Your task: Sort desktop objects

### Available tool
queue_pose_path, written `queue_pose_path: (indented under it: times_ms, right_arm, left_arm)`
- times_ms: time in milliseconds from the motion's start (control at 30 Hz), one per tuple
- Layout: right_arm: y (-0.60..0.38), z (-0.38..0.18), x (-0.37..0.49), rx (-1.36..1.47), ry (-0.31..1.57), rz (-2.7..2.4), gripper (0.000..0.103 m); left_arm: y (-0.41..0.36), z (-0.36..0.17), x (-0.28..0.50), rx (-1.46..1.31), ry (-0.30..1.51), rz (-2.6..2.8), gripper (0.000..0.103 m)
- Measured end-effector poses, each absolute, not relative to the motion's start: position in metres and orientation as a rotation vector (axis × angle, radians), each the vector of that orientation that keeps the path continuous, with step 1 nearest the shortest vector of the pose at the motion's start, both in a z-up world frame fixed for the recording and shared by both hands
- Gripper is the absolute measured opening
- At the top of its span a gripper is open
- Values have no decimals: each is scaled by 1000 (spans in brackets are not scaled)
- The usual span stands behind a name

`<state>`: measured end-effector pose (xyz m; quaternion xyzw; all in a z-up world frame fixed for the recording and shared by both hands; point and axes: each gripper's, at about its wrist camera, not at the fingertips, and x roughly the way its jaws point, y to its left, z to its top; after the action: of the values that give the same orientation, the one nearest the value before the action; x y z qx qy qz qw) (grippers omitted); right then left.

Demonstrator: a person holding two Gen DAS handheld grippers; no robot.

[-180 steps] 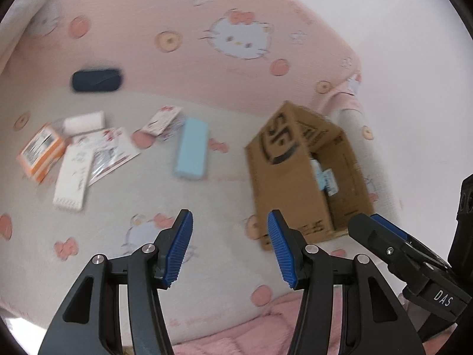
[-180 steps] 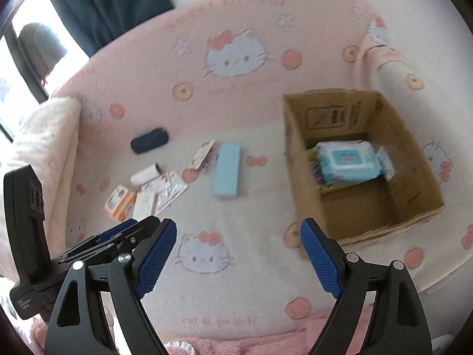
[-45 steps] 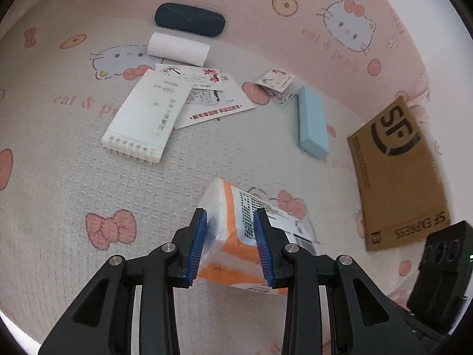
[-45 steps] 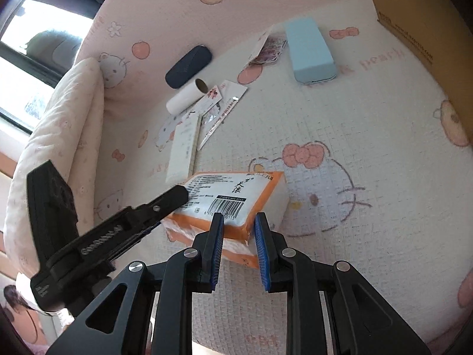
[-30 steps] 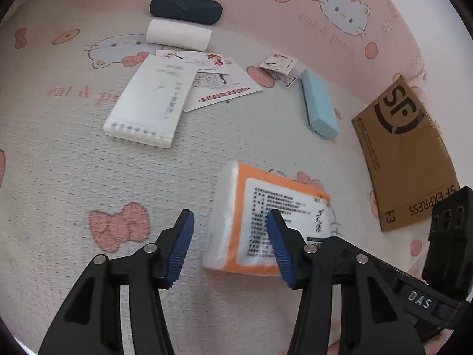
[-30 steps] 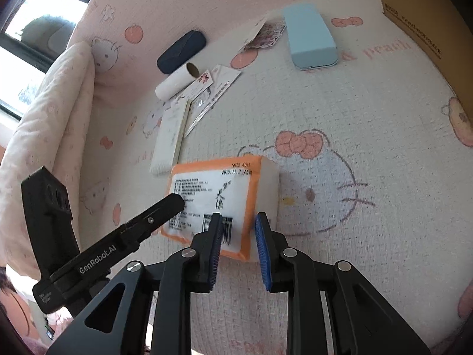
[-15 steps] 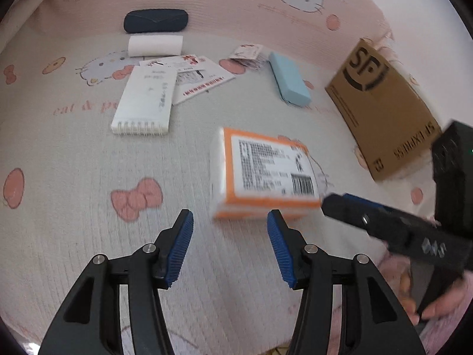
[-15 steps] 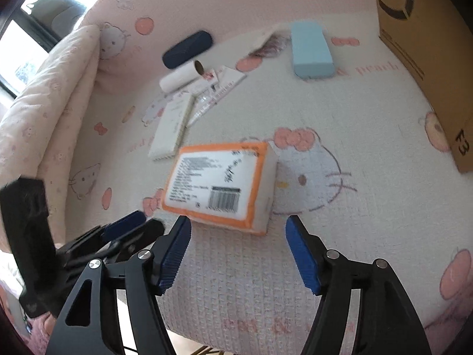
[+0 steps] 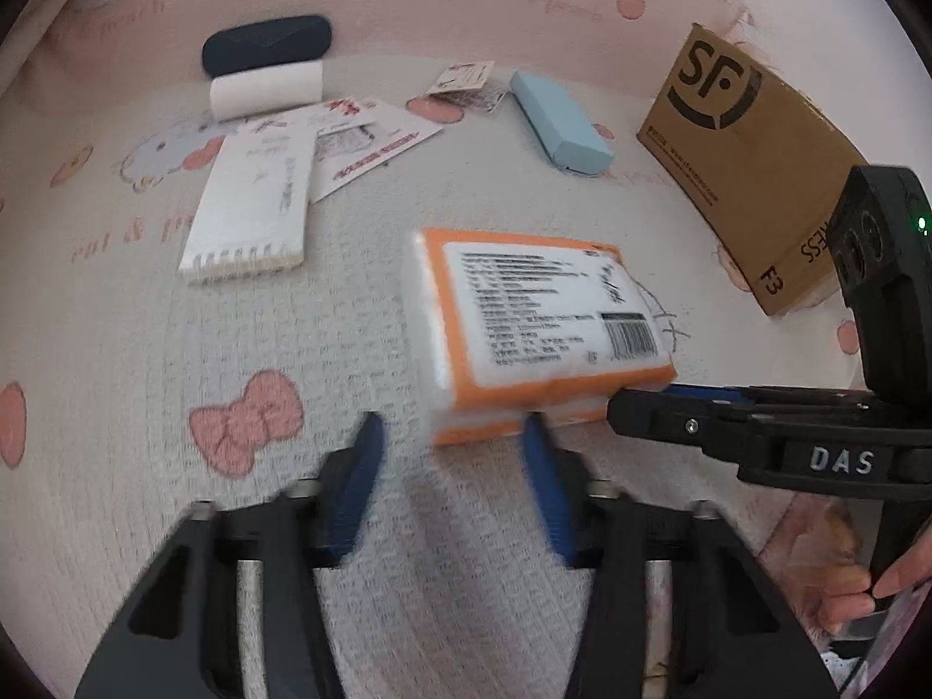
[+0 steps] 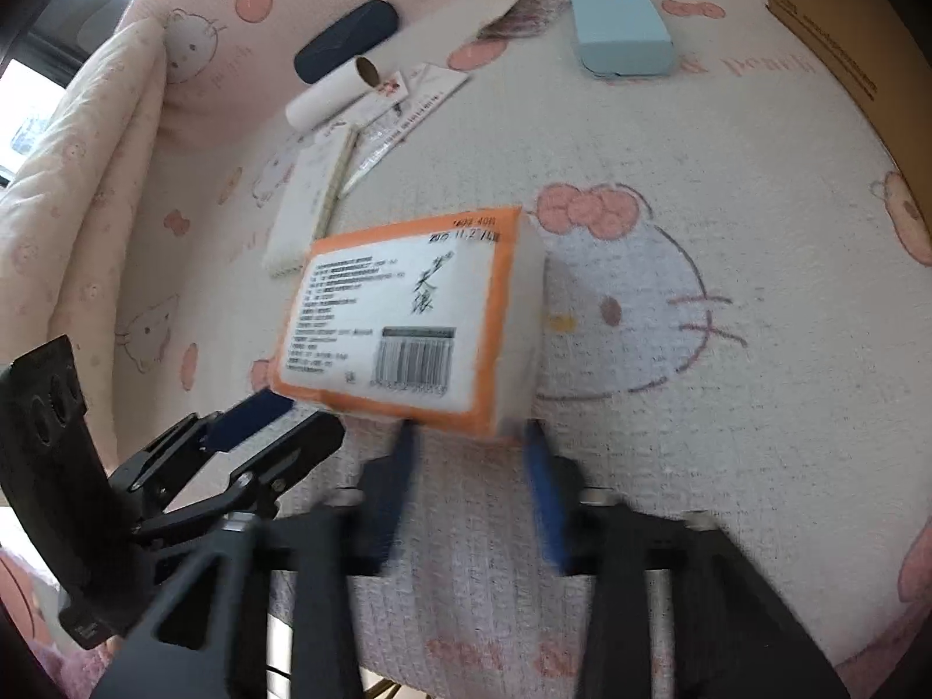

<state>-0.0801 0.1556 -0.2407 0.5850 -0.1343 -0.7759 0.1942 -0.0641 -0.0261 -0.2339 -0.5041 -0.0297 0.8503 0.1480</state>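
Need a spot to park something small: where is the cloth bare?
Bare cloth lies left of the orange tissue pack around the pink bow, below the notepad. Also between pack and cardboard box. Crowded at the back: leaflets, paper roll.

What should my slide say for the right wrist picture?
Open right gripper nears the orange-and-white tissue pack lying on the cartoon-cat blanket.

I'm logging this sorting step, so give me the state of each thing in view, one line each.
orange tissue pack: lying flat, label up, not gripped.
left tongs: open, just short of the pack.
right tongs: open, at the pack's near edge.
cardboard box: on its side; opening not visible.
spiral notepad: closed, flat.
light blue case: closed.
dark case: closed.
paper roll: lying on its side.
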Motion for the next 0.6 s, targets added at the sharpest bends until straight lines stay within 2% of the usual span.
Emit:
queue_pose_path:
  times_ms: [67, 333, 400, 467, 533, 600]
  right_arm:
    - [156, -241, -81, 1636, -380, -2180, 16]
    - [166, -238, -80, 1616, -443, -2172, 17]
    - [169, -239, -81, 1620, -481, -2145, 30]
    - [172, -238, -81, 1600, -517, -2131, 67]
    - [171, -232, -81, 1564, -510, -2159, 72]
    - [171, -226, -82, 1533, -503, -2187, 72]
  left_arm:
    - [-24, -234, -66, -1444, -67, 2448, 33]
    - [-23, -228, -71, -1419, -80, 2421, 32]
    - [-20, -228, -72, -1427, -88, 2407, 33]
    - [-14, -229, -75, -1444, -98, 2391, 43]
    - [-8, -230, -77, -1462, -109, 2374, 58]
    - [-2, -230, -79, -1479, -119, 2358, 61]
